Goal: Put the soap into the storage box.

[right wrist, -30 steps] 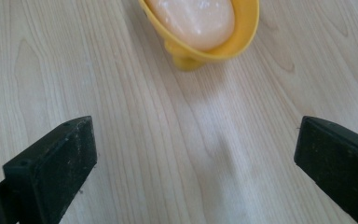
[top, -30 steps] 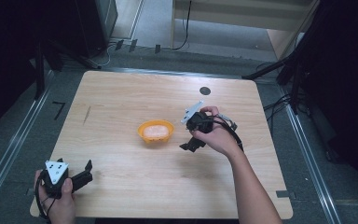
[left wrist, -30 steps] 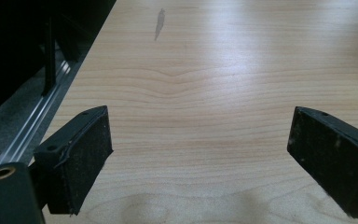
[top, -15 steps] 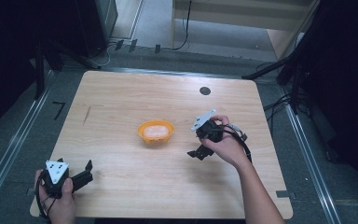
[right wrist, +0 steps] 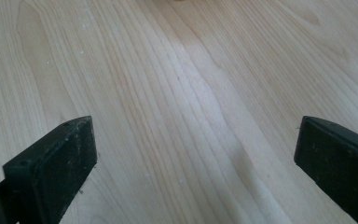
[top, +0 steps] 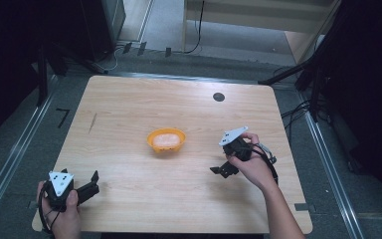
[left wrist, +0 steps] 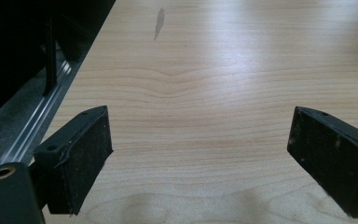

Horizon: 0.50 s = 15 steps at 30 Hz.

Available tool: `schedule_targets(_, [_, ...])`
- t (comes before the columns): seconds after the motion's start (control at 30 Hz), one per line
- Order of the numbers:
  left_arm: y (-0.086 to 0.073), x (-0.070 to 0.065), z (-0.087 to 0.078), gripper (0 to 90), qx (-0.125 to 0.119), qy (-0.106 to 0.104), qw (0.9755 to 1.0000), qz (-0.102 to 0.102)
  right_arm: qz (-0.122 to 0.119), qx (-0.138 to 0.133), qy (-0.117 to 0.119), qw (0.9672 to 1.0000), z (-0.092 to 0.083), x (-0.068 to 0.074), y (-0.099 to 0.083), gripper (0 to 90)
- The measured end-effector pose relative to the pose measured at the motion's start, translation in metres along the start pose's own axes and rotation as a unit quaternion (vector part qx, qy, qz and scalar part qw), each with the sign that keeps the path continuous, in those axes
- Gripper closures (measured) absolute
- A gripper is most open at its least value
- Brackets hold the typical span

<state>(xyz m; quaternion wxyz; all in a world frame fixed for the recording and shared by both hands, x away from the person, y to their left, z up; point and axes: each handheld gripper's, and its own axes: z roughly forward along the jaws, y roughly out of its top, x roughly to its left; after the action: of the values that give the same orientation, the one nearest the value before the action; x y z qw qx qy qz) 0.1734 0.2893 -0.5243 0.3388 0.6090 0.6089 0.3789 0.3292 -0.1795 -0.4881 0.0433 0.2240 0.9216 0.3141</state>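
Observation:
An orange bowl [top: 166, 140] with a pale pinkish content sits near the middle of the wooden table [top: 129, 104]. My right gripper [top: 223, 170] is held to the right of the bowl and a little nearer the person, apart from it, its jaws open over bare wood. In the right gripper view the right gripper [right wrist: 193, 163] has nothing between its black pads [right wrist: 56, 168]. My left gripper [top: 92, 183] rests at the near left corner of the table, far from the bowl. It is open too, and the left gripper [left wrist: 200, 158] shows only wood grain between its jaws.
A small black round disc [top: 219, 97] lies near the far right of the table. A thin dark mark [top: 93, 123] runs along the wood at the left. Metal rails [top: 15, 154] and dark floor border the table's left edge [left wrist: 56, 88]; cables [top: 298, 107] trail off at the right.
My right gripper has drawn back from the bowl, moving right and toward the person. The bowl and my left gripper have stayed where they were.

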Motion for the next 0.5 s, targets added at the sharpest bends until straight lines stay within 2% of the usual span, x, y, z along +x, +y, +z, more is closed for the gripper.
schedule_targets(0.23, [0.0, -0.001, 0.0, 6.8, 0.002, 0.001, 1.0, 0.002, 0.027, -0.016, -0.012, 0.9994, -0.011, 0.001, -0.028, 0.0])
schedule_targets(0.5, [0.0, -0.001, 0.0, 6.8, 0.002, 0.001, 1.0, 0.005, 0.041, -0.032, -0.021, 0.9984, -0.02, 0.001, -0.051, 0.0])
